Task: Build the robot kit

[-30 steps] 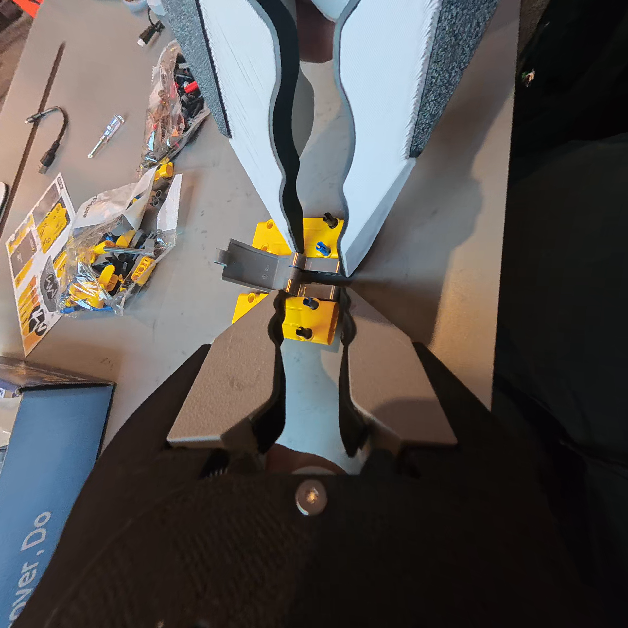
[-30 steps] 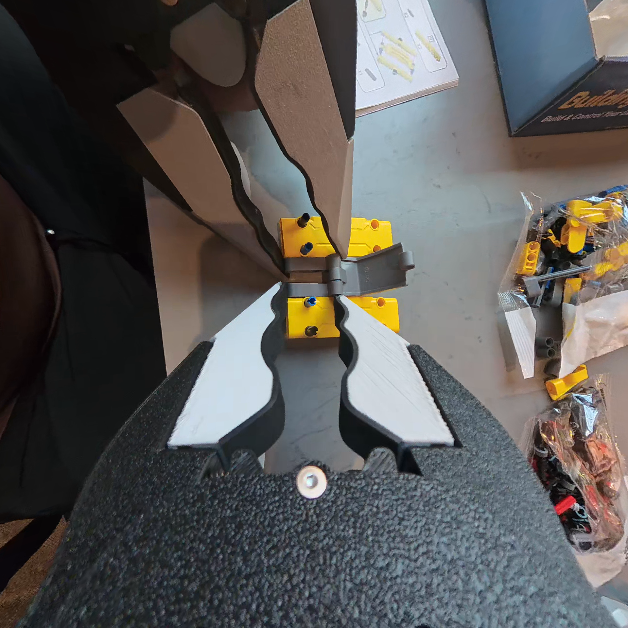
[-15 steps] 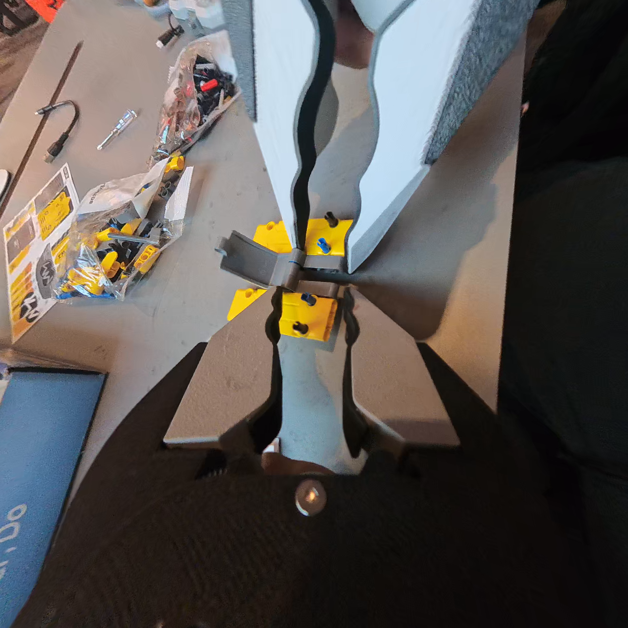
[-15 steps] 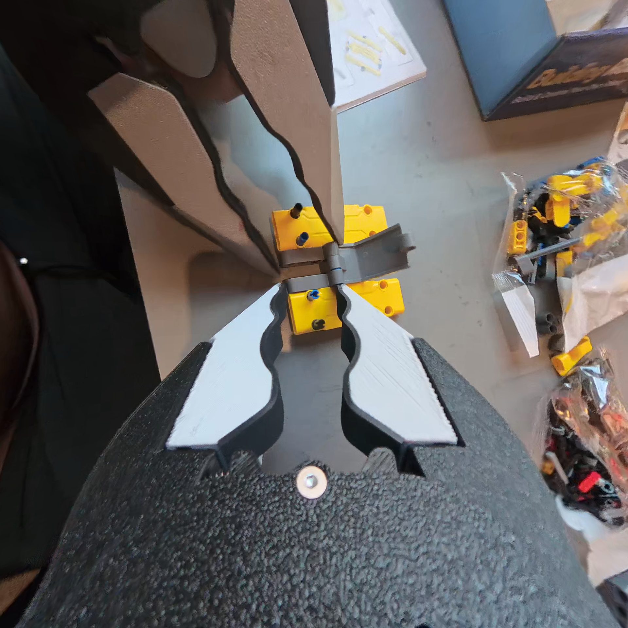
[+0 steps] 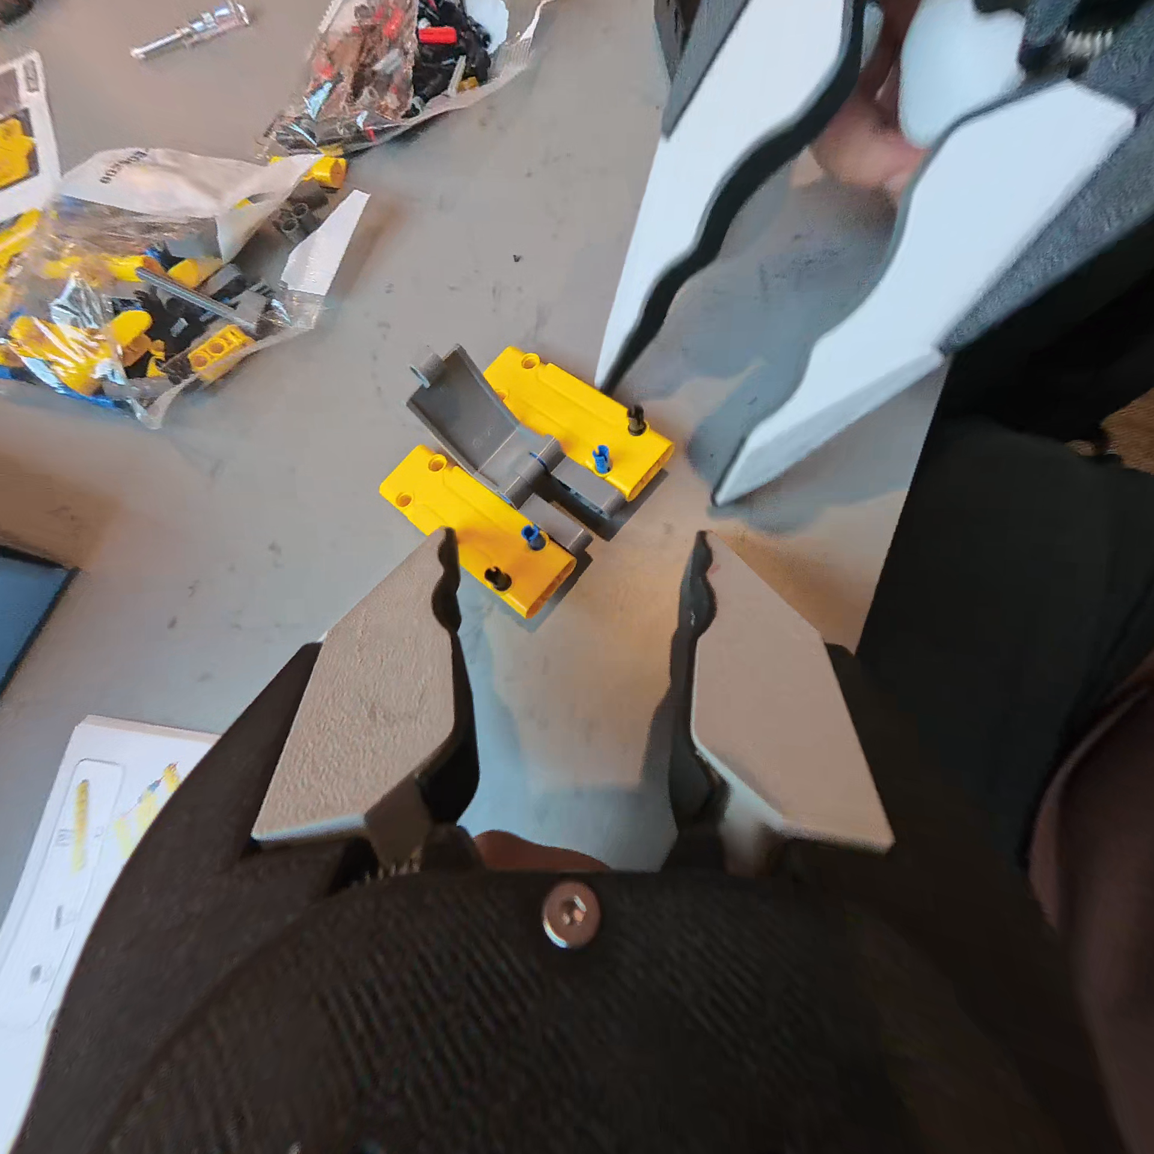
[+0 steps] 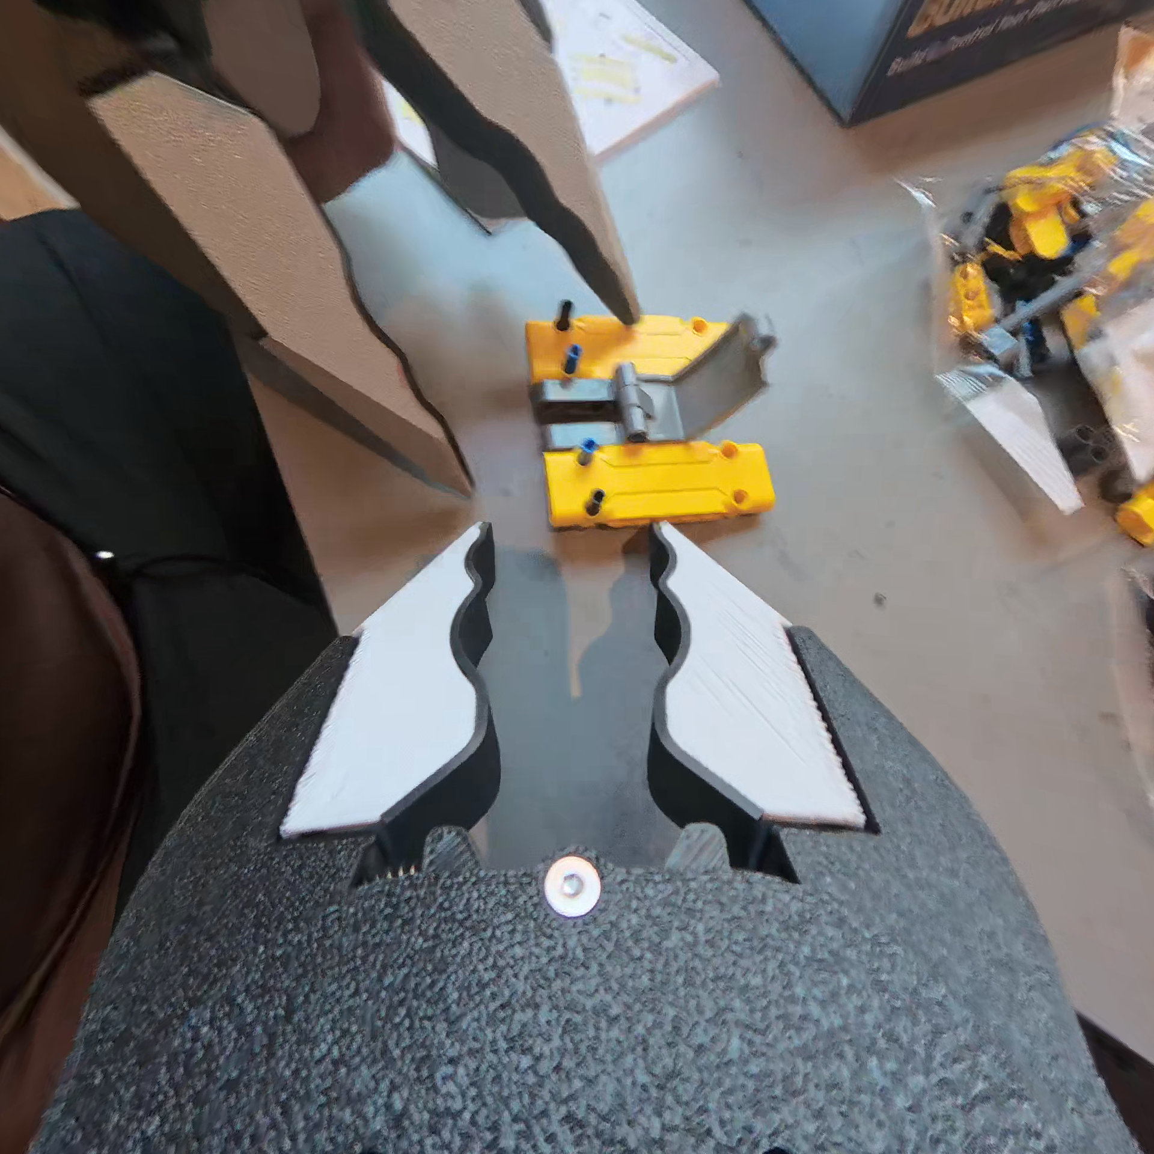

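Observation:
A small brick assembly (image 5: 499, 449) lies flat on the grey table (image 5: 312, 562). It is two yellow panels with blue and black pins, joined by a grey curved hinged piece. It also shows in the right wrist view (image 6: 655, 481). My left gripper (image 5: 574, 540) is open and empty, with one grey fingertip just touching the near yellow panel. My right gripper (image 6: 569, 531) is open and empty, its white fingertips just short of the assembly. Each gripper faces the other across the assembly: the right one (image 5: 662, 440) in the left wrist view, the left one (image 6: 544, 404) in the right wrist view.
Clear bags of yellow, black and red parts (image 5: 125, 300) (image 5: 387, 69) (image 6: 1061, 250) lie beside the assembly. An instruction booklet (image 5: 75, 843) (image 6: 624, 69), a blue box (image 6: 937, 50) and a metal tool (image 5: 187, 31) are on the table. The table edge and a person's dark clothing (image 5: 999, 562) are close by.
Both grippers were closed on the assembly from opposite sides. Both have opened, let it go and drawn back, and it now rests on the table.

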A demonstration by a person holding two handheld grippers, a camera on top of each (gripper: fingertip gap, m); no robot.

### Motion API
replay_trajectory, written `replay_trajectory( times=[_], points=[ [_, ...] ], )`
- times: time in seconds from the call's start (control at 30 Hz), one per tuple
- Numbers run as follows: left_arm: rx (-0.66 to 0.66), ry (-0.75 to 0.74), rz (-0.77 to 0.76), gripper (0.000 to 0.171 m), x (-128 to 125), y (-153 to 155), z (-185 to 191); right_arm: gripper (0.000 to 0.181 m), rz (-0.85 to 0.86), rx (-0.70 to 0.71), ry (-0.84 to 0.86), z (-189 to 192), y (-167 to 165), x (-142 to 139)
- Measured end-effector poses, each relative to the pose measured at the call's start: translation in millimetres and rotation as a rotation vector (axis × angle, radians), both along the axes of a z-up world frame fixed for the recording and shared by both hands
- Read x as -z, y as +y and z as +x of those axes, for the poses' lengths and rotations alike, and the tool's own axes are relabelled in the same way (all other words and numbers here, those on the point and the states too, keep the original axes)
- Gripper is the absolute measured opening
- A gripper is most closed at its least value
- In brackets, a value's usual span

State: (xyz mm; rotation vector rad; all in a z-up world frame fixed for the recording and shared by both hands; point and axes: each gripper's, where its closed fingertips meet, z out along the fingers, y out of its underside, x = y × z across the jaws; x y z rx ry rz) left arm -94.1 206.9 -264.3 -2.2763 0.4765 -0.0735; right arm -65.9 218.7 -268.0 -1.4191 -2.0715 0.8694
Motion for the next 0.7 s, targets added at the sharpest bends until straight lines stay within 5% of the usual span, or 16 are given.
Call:
replay_trajectory(
  times=[0.2,0.43,0.7],
  points=[
    [0.100,0.014,-0.039,0.058,-1,-1,-3,0.036,-0.061,-0.193,0.025,5,-50,-5],
    [0.002,-0.005,-0.011,0.071,-27,-15,-20,0.035,-0.022,-0.090,0.099,4,-15,-15],
    [-0.197,-0.100,0.064,0.070,-22,-44,-32,0.034,-0.055,0.036,0.156,-9,13,-21]
  ],
)
